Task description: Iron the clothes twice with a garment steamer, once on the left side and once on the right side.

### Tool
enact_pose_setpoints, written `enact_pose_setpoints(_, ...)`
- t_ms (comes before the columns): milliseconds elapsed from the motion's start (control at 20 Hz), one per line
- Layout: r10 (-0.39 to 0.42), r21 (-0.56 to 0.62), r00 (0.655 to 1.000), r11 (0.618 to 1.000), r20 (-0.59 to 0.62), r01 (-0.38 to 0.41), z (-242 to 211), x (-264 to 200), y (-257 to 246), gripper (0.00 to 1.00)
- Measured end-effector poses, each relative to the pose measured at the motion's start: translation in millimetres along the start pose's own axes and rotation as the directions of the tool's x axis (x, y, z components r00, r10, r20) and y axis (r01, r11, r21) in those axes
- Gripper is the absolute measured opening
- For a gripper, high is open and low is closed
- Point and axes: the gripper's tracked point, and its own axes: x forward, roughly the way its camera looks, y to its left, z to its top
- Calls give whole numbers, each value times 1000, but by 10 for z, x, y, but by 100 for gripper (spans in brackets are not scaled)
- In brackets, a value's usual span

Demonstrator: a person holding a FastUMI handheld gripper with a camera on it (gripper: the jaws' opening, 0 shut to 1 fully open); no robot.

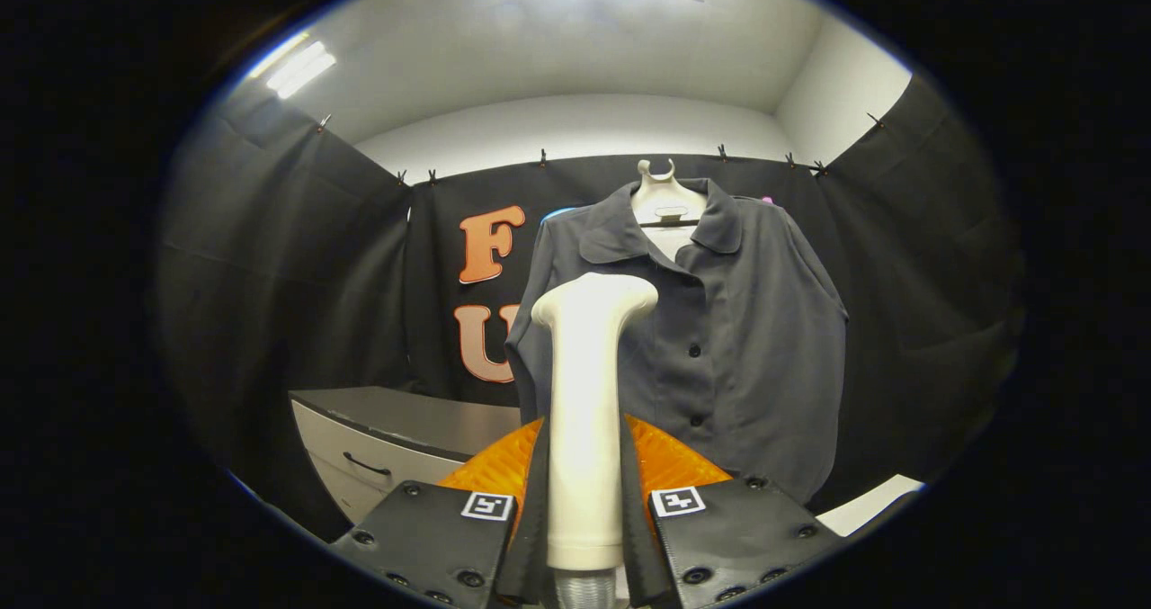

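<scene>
The gripper [584, 501] pinches the steamer [586, 411] upright between both fingers; its head is near the hanging shirt's [746, 339] front.

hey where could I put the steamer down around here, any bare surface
The gripper is shut on the steamer. The dark cabinet top, beside the shirt and above a drawer with a handle, looks bare. A pale surface sits below the shirt's hem. Ahead, the shirt hangs close.
</scene>
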Motion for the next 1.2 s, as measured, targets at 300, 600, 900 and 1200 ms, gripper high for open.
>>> enact_pose_setpoints(300,-19,21,1000,1000,3,19,45,331,-141,42)
enact_pose_setpoints(600,-32,-1,999,999,-7,32,-26,521,-195,42)
enact_pose_setpoints(900,-62,26,997,998,-55,64,-255,571,-272,42)
enact_pose_setpoints(1200,-80,6,992,997,-101,81,-553,393,-304,42)
